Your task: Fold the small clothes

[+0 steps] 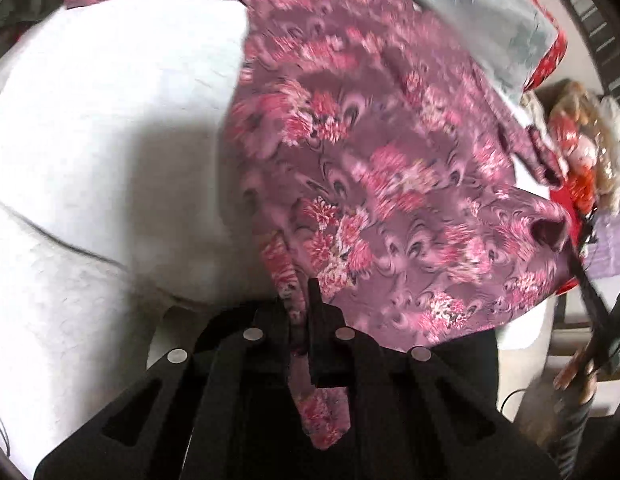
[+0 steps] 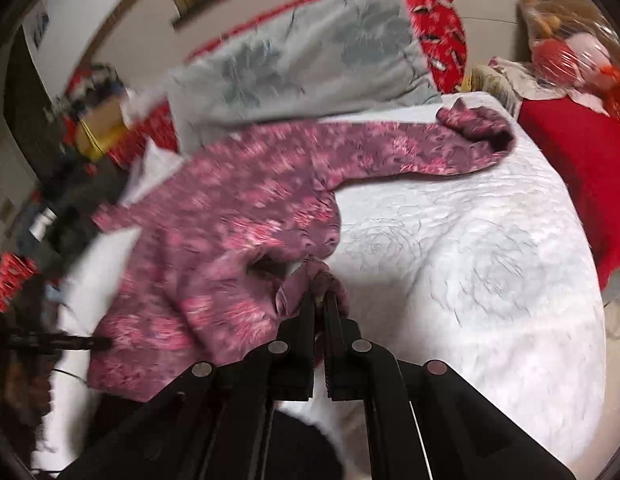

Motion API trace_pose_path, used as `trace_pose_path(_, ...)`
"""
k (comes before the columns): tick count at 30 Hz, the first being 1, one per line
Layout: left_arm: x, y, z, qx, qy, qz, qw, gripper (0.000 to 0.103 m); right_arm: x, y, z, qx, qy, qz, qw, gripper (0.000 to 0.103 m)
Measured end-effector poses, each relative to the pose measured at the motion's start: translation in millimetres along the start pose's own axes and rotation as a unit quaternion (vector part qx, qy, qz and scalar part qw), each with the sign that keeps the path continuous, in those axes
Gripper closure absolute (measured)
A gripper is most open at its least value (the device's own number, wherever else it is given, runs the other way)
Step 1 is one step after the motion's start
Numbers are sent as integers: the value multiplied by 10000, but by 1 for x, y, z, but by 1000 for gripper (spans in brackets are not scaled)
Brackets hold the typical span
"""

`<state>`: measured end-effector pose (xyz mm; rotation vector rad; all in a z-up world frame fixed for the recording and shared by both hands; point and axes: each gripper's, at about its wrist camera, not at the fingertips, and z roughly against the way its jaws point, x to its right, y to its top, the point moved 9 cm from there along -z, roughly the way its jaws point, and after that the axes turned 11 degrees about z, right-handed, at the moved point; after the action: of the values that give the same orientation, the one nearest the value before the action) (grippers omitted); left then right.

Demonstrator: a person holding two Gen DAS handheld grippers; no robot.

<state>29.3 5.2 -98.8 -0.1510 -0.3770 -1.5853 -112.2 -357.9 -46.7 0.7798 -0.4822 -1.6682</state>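
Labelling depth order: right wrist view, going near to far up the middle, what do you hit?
right gripper shut on the hem → floral garment → grey floral quilt → red patterned bedding

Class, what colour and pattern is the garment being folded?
The garment is mauve-purple with pink floral swirls, clearest in the left wrist view.

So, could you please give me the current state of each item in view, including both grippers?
Left gripper: shut on the floral garment's edge.
Right gripper: shut on a bunched edge of the same garment.
Floral garment: unfolded, partly lifted, one sleeve stretched across the bed.
White quilt: spread flat beneath the garment.
Grey blanket: folded, lying beyond the garment.
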Motion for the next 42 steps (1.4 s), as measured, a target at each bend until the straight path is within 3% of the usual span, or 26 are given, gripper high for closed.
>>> trace_pose_path(5,-35,-9,1,-34,268,134,9995,99,4,-53,22,-434,29,-268,9987,100)
trace_pose_path(9,-62,-18,-14,-275,570,331,9974,98,10,-118,-8,-1365,103,-608,9887,100)
trace_pose_path(11,-68,-17,-6,-247,568,359,9974,98,11,-128,-16,-1637,-1,-596,9847,100)
trace_pose_path(13,-65,-7,11,11,555,227,9982,98,16,-114,-15,-1574,-162,-528,9860,94)
trace_pose_path(15,-58,8,29,395,658,-8,9970,96,24,-76,-9,-1094,-237,-505,9924,90)
trace_pose_path(16,-52,15,34,507,653,-120,9965,94,27,-60,-9,-912,-226,-531,9942,82)
trace_pose_path(17,-43,23,38,606,626,-218,9960,84,29,-42,-11,-718,-203,-550,9957,75)
trace_pose_path(18,-34,32,38,703,593,-282,9954,69,32,-22,-18,-514,-165,-525,9972,61)
trace_pose_path(19,-22,44,38,857,584,-359,9940,61,32,-5,-27,-359,-151,-472,9981,51)
trace_pose_path(20,-11,57,30,938,620,-387,9929,54,33,13,-44,-289,-131,-447,9985,49)
trace_pose_path(23,26,79,7,985,583,-595,9916,54,35,46,-94,-362,-112,-437,9983,49)
trace_pose_path(27,55,100,-22,850,665,-731,9915,54,36,59,-167,-721,-706,-131,9948,52)
trace_pose_path(28,61,109,-25,854,648,-759,9913,54,34,60,-180,-850,-768,18,9934,58)
trace_pose_path(29,70,113,-30,902,610,-779,9910,54,31,63,-183,-848,-804,162,9930,89)
trace_pose_path(30,72,117,-26,994,557,-795,9903,54,26,70,-183,-783,-749,348,9935,100)
trace_pose_path(33,73,133,-29,1274,581,-735,9874,42,38,87,-166,-225,-710,58,9972,100)
trace_pose_path(34,69,140,-39,1267,660,-649,9876,42,45,84,-168,-260,-706,-84,9971,100)
trace_pose_path(36,66,143,-59,1045,761,-529,9902,42,55,64,-186,-829,-676,-160,9941,99)
trace_pose_path(38,60,140,-78,735,759,-403,9936,42,55,68,-179,-739,-568,-147,9955,99)
trace_pose_path(41,62,137,-78,949,728,-600,9910,34,83,99,-136,-31,-650,-498,9966,92)
trace_pose_path(42,62,135,-79,971,753,-666,9902,31,105,116,-116,292,-965,-591,9932,77)
